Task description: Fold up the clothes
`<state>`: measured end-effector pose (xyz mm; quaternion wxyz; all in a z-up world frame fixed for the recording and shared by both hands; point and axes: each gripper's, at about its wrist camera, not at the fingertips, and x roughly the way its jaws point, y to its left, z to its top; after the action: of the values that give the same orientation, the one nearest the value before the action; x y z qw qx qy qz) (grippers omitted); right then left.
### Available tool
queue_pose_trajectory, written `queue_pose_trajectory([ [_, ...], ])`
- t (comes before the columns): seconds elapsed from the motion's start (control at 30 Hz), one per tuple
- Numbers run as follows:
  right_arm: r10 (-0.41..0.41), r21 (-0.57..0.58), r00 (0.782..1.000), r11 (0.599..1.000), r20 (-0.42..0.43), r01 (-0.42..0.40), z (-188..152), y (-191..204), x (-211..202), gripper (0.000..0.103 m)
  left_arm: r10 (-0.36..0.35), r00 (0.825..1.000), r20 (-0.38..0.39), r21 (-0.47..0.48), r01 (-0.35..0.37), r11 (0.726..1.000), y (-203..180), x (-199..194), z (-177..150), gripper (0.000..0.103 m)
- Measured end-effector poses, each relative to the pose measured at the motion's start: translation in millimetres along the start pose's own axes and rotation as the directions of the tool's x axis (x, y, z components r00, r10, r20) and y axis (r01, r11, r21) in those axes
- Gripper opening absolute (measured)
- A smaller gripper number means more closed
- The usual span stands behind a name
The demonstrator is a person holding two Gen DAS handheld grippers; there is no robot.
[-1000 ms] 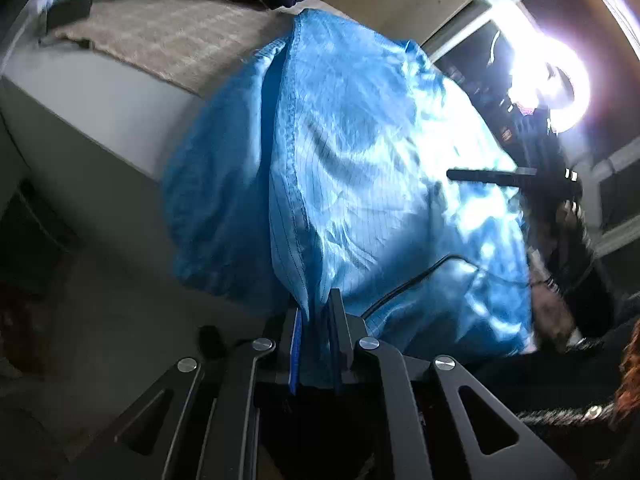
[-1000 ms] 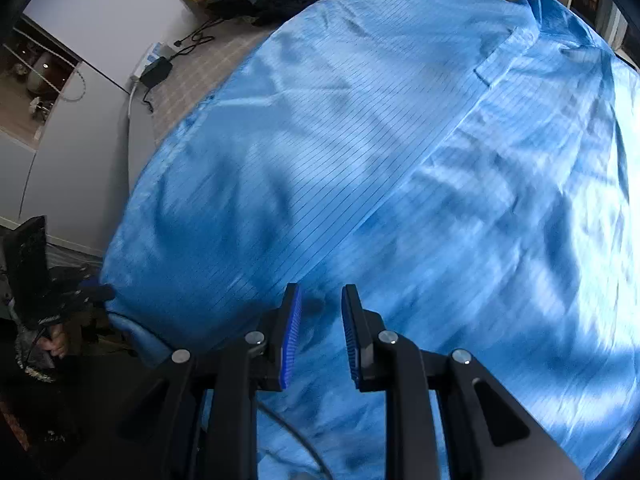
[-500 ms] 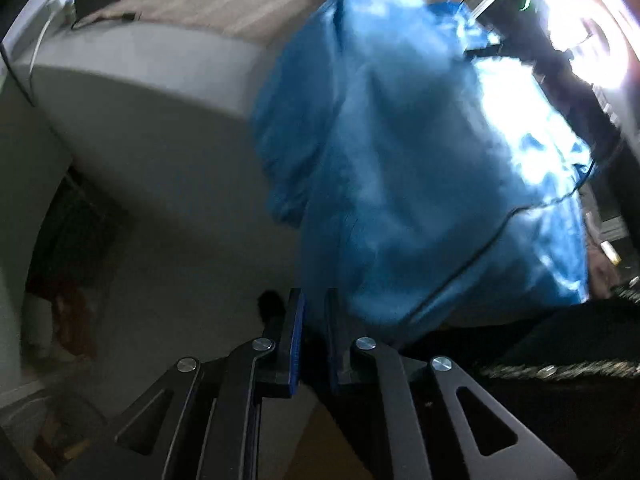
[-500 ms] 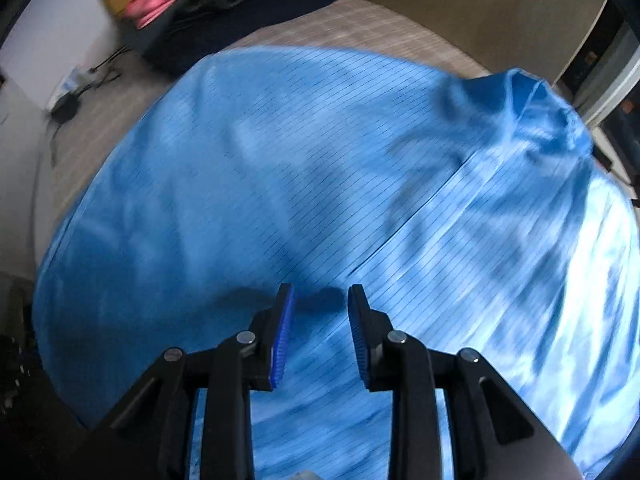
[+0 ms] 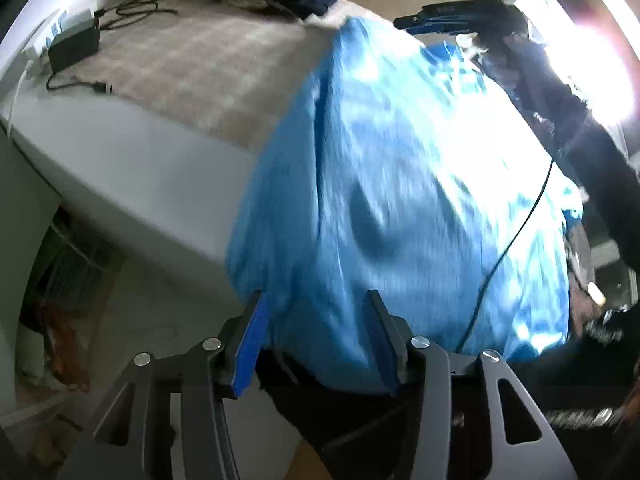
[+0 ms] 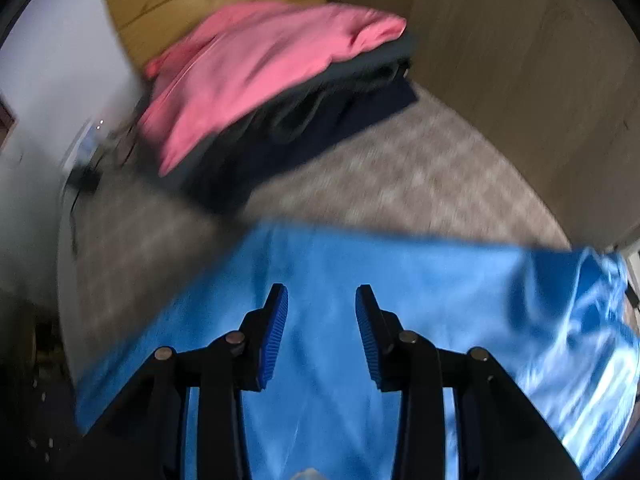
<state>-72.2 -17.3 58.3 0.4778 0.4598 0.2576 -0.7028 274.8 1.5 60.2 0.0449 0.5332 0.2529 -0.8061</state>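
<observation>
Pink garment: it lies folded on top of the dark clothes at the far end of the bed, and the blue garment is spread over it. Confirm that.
Not quite. The pink garment does top the dark clothes, but the blue garment lies apart, nearer the camera, with bare checked bedcover between them. The right wrist view shows this.

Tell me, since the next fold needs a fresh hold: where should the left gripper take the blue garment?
Probably the blue garment at its hem hanging over the table edge, approached from below. That edge drapes free, so the left gripper, jaws opening around it without pinching, can close on it.
</observation>
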Motion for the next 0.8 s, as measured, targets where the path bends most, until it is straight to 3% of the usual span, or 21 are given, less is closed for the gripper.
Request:
queue_pose_trajectory([
  [0.07, -0.041, 0.018, 0.999, 0.999, -0.005, 0.041, 12, -10, 18, 0.035, -0.014, 1.0, 0.018, 0.011, 0.013, 1.0, -7, -1, 18, 0.047],
  [0.23, -0.045, 0.028, 0.986, 0.998, -0.16, 0.05, -6, -37, 54, 0.035, -0.055, 0.998, 0.041, 0.142, 0.049, 0.989, -41, 13, 72, 0.055],
  [0.27, -0.054, -0.002, 0.989, 0.999, -0.136, 0.054, -13, -37, 49, 0.034, -0.065, 0.997, 0.046, 0.158, 0.057, 0.986, -44, 19, 88, 0.055],
  [0.43, -0.023, -0.091, 0.974, 0.996, -0.226, 0.003, -49, -43, 28, 0.034, -0.091, 0.994, 0.067, 0.196, 0.076, 0.978, -50, 59, 182, 0.058],
  [0.53, -0.01, -0.073, 0.977, 0.997, -0.213, -0.005, -57, -60, 10, 0.034, -0.117, 0.992, 0.051, 0.184, 0.106, 0.977, -49, 95, 235, 0.059],
  [0.67, -0.068, 0.138, 0.995, 0.987, -0.075, 0.078, -51, -126, -22, 0.035, -0.075, 0.997, 0.018, 0.22, 0.069, 0.973, -62, 143, 278, 0.059],
  [0.8, -0.073, 0.387, 0.997, 0.918, -0.039, 0.082, -47, -205, -20, 0.039, -0.073, 0.997, 0.012, 0.246, 0.067, 0.967, -69, 163, 288, 0.059],
])
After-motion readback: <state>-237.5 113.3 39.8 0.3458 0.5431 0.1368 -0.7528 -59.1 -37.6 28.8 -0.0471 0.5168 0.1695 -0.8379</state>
